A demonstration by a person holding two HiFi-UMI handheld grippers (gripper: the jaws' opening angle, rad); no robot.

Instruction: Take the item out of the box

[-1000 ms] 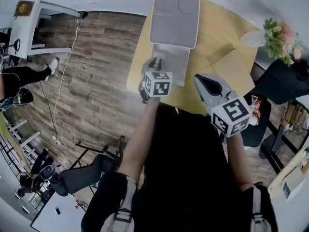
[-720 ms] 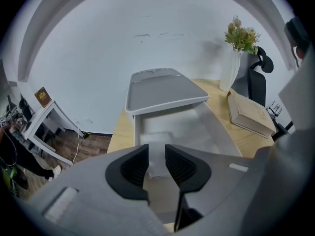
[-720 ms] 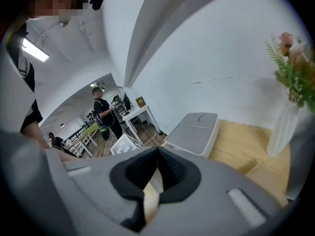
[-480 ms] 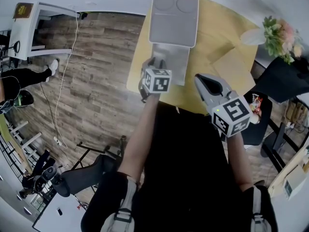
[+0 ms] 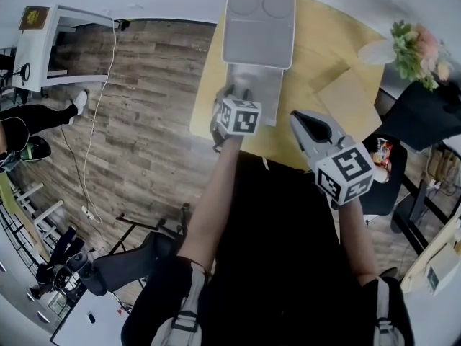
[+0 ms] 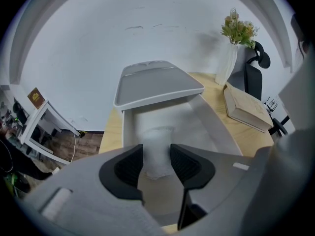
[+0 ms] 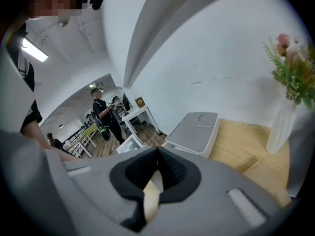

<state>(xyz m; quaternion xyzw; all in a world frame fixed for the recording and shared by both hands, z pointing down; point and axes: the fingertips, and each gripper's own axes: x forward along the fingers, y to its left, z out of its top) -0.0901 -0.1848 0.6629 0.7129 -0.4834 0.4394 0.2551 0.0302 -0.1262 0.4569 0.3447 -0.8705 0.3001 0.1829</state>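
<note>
Pale yellow wood makes up the table (image 5: 317,49) we lean over, with plank floor (image 5: 144,121) past its left edge and a white wall behind. On it sits the grey box (image 6: 216,132), its lid (image 5: 259,27) swung up and back. We see the item (image 6: 157,154) as a pale, soft-looking thing lying on the bottom of the box. Its outline blurs into the grey walls, so we cannot say what it is, and in the head view the left gripper covers it. Our left gripper (image 6: 156,156) points down into the box and its jaws have just been opening. They stand apart with the item between them, though we cannot tell whether the pads (image 6: 129,167) brush its sides. Our right gripper (image 5: 301,121) hangs over the table to the right of the box, apart from it, jaws pressed together at the tips with nothing in them. A book (image 6: 246,107) lies right of the box, and a white vase (image 6: 227,65) of flowers (image 6: 238,29) stands behind it. A person (image 7: 101,112) stands far off near a white desk (image 7: 138,113), too small to make out.
</note>
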